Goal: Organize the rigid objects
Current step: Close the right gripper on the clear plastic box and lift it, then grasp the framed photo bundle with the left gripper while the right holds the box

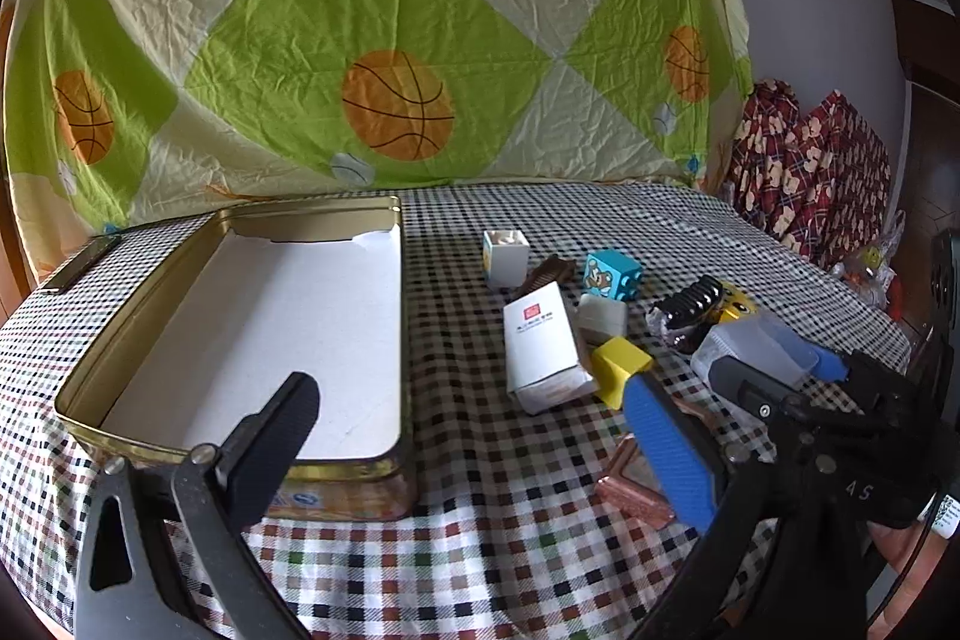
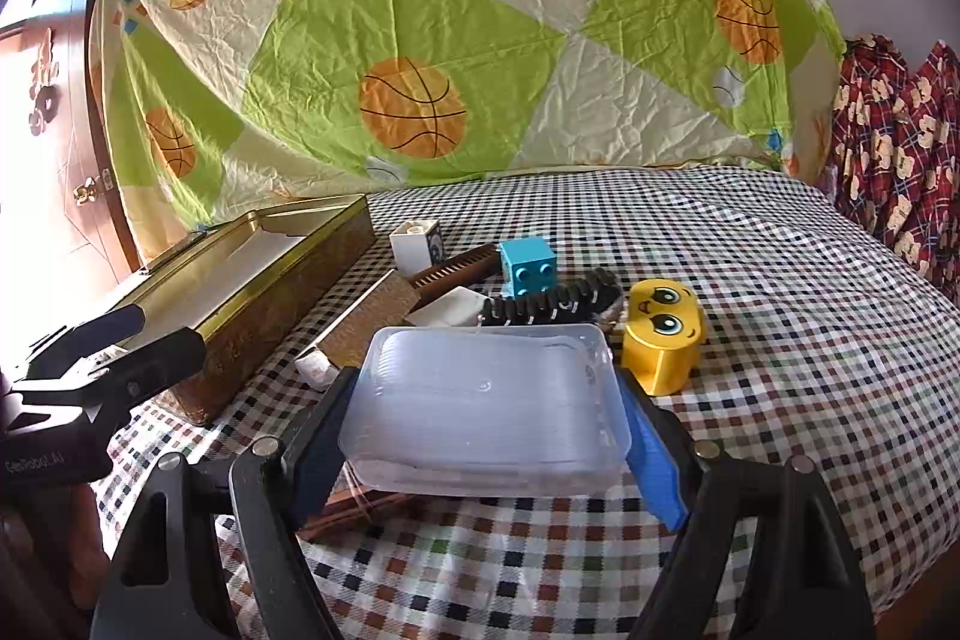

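My right gripper is shut on a clear plastic box, its pads pressing both short sides just above the checked cloth. The left wrist view shows that box at the right, in the same grip. My left gripper is open with nothing held, and its black finger hangs over the near corner of the open gold tin. The tin is lined with white and has nothing in it. Loose items lie right of the tin: a white carton, a yellow block, a blue bear cube and a small white cube.
A brown comb, a black ridged clip and a yellow smiley block lie behind the clear box. A copper frame rests under my left gripper's blue finger. A printed sheet hangs behind the table, and red patterned cloth at the right.
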Demonstrator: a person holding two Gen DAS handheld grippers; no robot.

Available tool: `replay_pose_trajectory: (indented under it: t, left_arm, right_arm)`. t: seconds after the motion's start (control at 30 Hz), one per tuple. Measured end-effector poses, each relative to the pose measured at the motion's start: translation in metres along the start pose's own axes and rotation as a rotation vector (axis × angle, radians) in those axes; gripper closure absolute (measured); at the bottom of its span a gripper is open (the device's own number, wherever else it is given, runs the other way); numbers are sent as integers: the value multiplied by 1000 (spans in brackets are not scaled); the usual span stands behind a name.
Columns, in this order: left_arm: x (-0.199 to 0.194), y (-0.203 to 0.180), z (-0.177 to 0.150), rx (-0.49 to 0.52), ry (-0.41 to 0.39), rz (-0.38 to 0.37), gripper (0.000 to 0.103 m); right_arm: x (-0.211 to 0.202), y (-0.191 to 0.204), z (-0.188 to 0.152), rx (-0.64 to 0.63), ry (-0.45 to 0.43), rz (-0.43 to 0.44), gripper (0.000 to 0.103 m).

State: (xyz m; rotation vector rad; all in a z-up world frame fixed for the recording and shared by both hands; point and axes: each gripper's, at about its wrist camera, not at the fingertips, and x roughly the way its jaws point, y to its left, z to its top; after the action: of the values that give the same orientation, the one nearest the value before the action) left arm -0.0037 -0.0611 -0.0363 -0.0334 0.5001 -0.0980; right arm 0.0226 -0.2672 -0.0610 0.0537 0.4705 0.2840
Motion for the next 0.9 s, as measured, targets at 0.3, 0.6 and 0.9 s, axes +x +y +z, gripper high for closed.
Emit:
replay_pose_trajectory:
  t: [0.3, 0.6, 0.9]
  left_arm:
    - [13, -35, -6, 74, 51, -62, 1]
    - [23, -64, -14, 163, 87, -91, 2]
    - [36, -70, -20, 173, 143, -128, 9]
  right_arm:
    - [-6, -29, -7, 54, -14, -56, 21]
    - [-12, -42, -12, 78, -29, -71, 21]
    - [-12, -43, -12, 82, -34, -67, 21]
